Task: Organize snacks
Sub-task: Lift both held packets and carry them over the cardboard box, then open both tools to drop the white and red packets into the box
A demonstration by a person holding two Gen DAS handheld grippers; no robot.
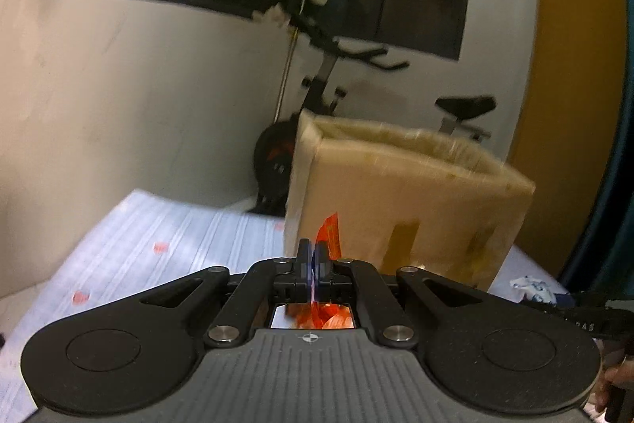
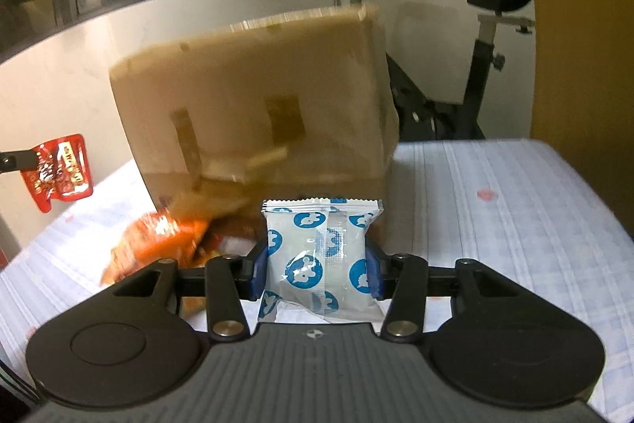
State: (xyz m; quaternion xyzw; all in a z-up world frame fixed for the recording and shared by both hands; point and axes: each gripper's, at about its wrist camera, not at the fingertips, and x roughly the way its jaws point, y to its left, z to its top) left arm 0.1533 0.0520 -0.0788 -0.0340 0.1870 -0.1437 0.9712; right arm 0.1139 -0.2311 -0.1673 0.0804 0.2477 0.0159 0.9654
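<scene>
A tall cardboard box [image 1: 404, 201] [image 2: 253, 94] stands on the bed, open at the top. My left gripper [image 1: 315, 256] is shut on a thin red snack packet [image 1: 329, 232], held edge-on before the box; the same red snack packet [image 2: 59, 169] hangs at the far left in the right wrist view. My right gripper [image 2: 317, 264] is shut on a white snack packet with blue round prints [image 2: 317, 256], held upright in front of the box. More orange and red snack packets [image 2: 158, 240] lie blurred on the bed at the box's foot.
The bed sheet [image 1: 158, 236] [image 2: 495, 209] is pale with faint stripes and small red marks. An exercise bike [image 1: 317, 98] [image 2: 455, 78] stands behind the box by the white wall. A white and blue packet [image 1: 531, 286] lies right of the box. An orange wall [image 2: 574, 26] rises at right.
</scene>
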